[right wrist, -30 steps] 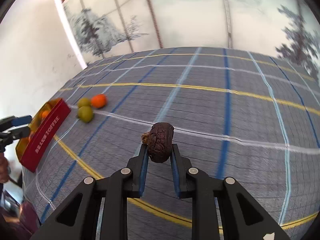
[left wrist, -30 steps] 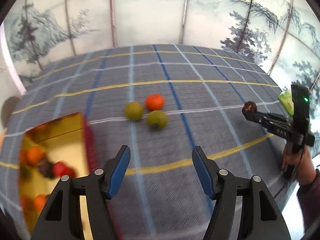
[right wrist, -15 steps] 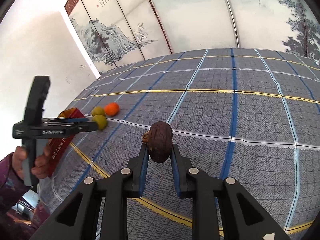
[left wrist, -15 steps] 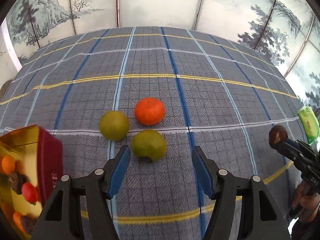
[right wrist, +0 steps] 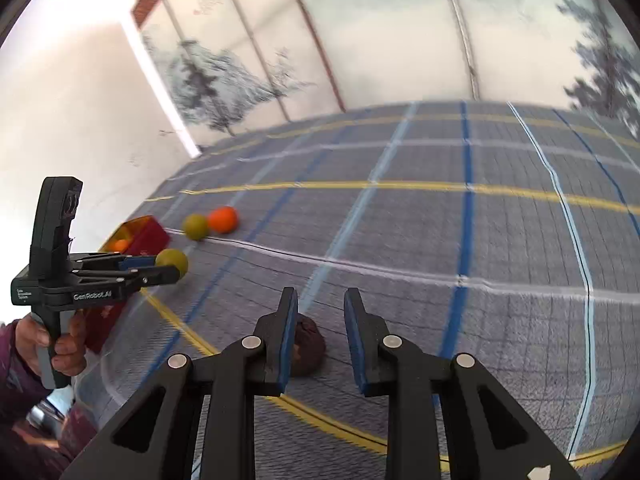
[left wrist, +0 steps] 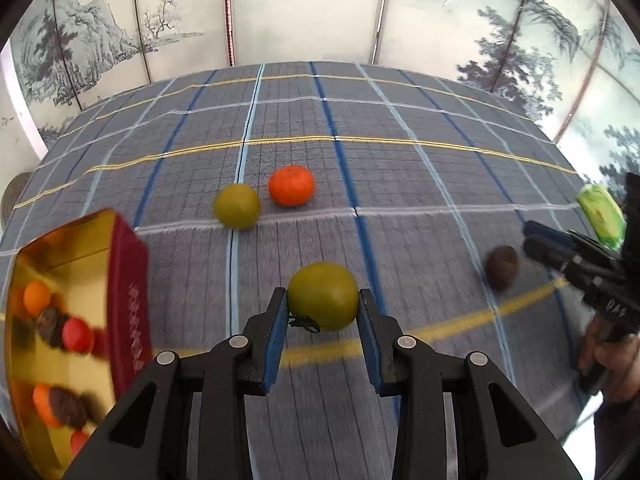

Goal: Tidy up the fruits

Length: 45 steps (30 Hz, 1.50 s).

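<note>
My left gripper [left wrist: 323, 300] is shut on a green fruit [left wrist: 323, 295] and holds it above the checked cloth; the same fruit [right wrist: 173, 261] shows in the right wrist view. A second green fruit [left wrist: 237, 205] and an orange [left wrist: 291, 185] lie together further back. My right gripper [right wrist: 321, 310] is open, and a dark brown wrinkled fruit [right wrist: 306, 346] lies on the cloth just below its left finger. That brown fruit [left wrist: 502, 267] also shows at the right in the left wrist view, beside the right gripper [left wrist: 538, 238].
A red tin with a gold inside [left wrist: 124, 280] stands at the left and holds several orange, red and brown fruits. A green packet [left wrist: 600, 216] lies at the cloth's right edge. Painted screen panels stand behind the table.
My left gripper has closed on the near green fruit and lifted it. My right gripper has opened and the brown fruit now lies on the cloth.
</note>
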{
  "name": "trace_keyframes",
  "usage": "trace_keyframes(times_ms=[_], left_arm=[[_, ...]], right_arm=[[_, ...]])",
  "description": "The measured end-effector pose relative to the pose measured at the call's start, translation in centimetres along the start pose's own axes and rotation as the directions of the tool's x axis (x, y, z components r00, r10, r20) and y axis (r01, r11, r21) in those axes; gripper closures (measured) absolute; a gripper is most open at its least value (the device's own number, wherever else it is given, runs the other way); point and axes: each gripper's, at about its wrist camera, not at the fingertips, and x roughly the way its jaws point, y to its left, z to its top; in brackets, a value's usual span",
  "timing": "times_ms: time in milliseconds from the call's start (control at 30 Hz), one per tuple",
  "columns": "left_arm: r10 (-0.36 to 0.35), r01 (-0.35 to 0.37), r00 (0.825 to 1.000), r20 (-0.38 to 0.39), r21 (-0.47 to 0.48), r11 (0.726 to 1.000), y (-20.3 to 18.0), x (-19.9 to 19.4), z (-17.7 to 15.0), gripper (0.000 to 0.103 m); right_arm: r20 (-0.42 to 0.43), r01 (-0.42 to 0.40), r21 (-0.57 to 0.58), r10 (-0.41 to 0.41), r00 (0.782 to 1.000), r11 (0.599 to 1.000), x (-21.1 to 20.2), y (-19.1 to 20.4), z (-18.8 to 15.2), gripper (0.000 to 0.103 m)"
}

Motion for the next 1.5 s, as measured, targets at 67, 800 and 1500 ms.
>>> trace_keyframes(times_ms=[67, 800, 1500], left_arm=[[-0.015, 0.015, 1.0, 0.012, -0.003, 1.0, 0.1, -1.6, -0.7, 0.068], [0.079, -0.059, 0.994, 0.075, -0.238, 0.969, 12.5, -12.4, -10.2, 0.067], [0.12, -0.103, 0.988, 0.096, -0.169, 0.98, 13.9, -9.9, -9.3, 0.067]], right_arm=[[-0.024, 0.008, -0.02, -0.009, 1.0, 1.0, 0.2, 1.1, -0.5, 0.033], [-0.182, 0.126, -0.127, -0.148, 0.972, 0.984, 4.2, 3.3, -0.5, 0.067], [-0.182, 0.136, -0.138, -0.16, 0.97, 0.981, 4.4, 3.6, -0.5, 0.067]])
